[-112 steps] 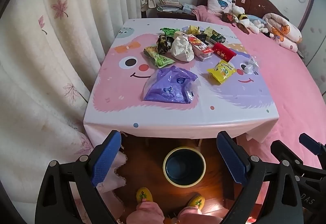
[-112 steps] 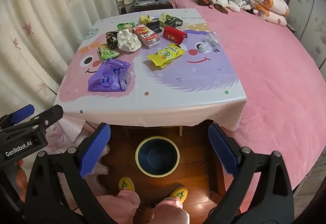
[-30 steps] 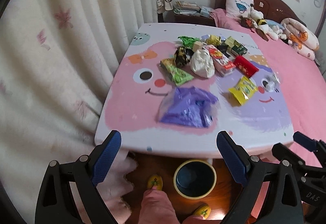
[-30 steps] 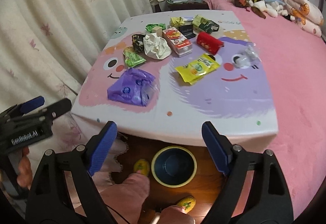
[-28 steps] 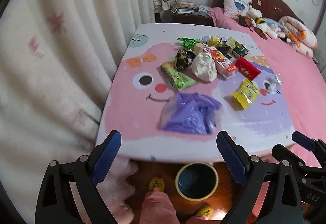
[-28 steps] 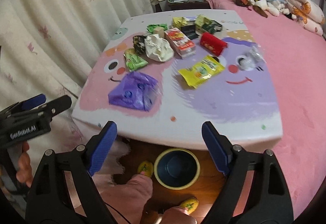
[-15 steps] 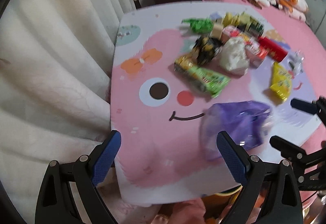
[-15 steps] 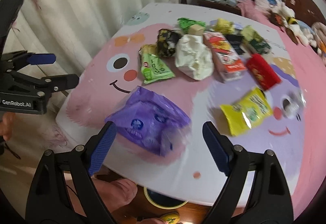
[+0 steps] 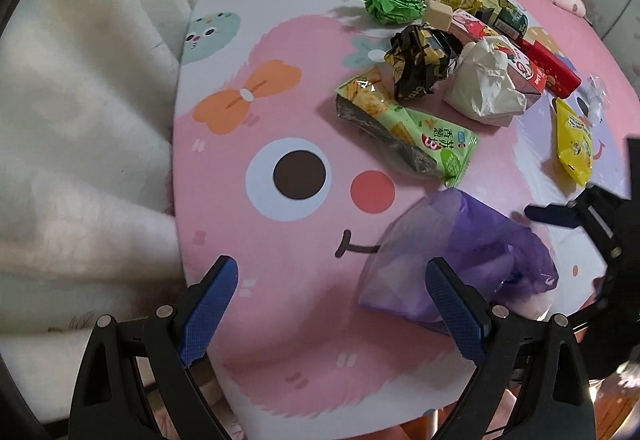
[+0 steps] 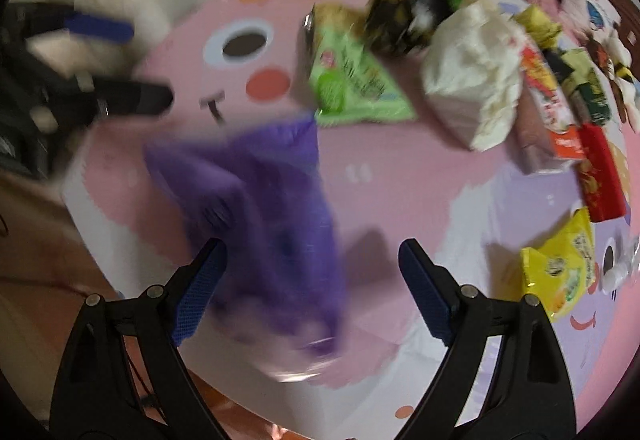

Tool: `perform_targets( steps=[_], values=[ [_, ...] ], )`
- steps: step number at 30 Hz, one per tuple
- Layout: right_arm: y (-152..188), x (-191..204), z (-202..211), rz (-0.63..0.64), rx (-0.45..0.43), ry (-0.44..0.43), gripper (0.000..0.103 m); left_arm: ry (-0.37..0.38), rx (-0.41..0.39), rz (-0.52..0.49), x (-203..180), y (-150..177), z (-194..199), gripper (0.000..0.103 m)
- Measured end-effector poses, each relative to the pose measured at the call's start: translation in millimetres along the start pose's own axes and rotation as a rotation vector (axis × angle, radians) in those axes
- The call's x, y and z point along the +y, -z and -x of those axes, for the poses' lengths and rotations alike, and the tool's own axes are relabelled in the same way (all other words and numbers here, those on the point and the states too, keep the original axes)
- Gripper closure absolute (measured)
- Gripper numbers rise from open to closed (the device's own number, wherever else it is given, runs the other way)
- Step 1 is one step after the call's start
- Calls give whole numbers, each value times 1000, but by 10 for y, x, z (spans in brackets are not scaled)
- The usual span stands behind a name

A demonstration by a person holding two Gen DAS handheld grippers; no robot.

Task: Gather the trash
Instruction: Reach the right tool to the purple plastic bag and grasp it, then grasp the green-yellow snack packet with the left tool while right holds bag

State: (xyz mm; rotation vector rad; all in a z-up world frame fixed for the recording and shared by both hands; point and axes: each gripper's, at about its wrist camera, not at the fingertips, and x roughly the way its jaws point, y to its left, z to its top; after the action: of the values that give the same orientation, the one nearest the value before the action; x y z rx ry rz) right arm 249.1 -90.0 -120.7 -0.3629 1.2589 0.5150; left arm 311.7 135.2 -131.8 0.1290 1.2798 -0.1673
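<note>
Reaching stage, nothing picked up yet. Right gripper (image 10: 310,278) low in its own frame with jaws spread wide and empty, purple plastic bag (image 10: 260,208) lying between the blue pads at lower centre, near the table (image 9: 224,176) edge; badly smeared by motion blur, so contact with the left pad possibly there, impossible to confirm. Left gripper (image 9: 332,304) likewise wide open and holding nothing, over the bare pink cartoon print at bottom centre, bag just beside its right pad. Green snack wrapper (image 9: 404,128), crumpled white paper (image 9: 484,84) and yellow packet (image 9: 574,142) untouched at upper right. Next: settle, bracket a fold of the limp bag, close firmly, lift.
</note>
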Motion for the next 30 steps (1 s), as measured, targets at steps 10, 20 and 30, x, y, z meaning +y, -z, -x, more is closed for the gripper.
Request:
perform_targets(
  steps=[10, 20, 30],
  values=[
    [-168, 68, -98, -69, -54, -2, 76, 85, 26, 30, 91, -370, -116, 7],
    [170, -336, 149, -311, -95, 17, 92, 236, 101, 185, 90, -792, -428, 9],
    [533, -826, 214, -583, -136, 55, 92, 148, 164, 266, -377, -1084, -789, 10]
  ],
)
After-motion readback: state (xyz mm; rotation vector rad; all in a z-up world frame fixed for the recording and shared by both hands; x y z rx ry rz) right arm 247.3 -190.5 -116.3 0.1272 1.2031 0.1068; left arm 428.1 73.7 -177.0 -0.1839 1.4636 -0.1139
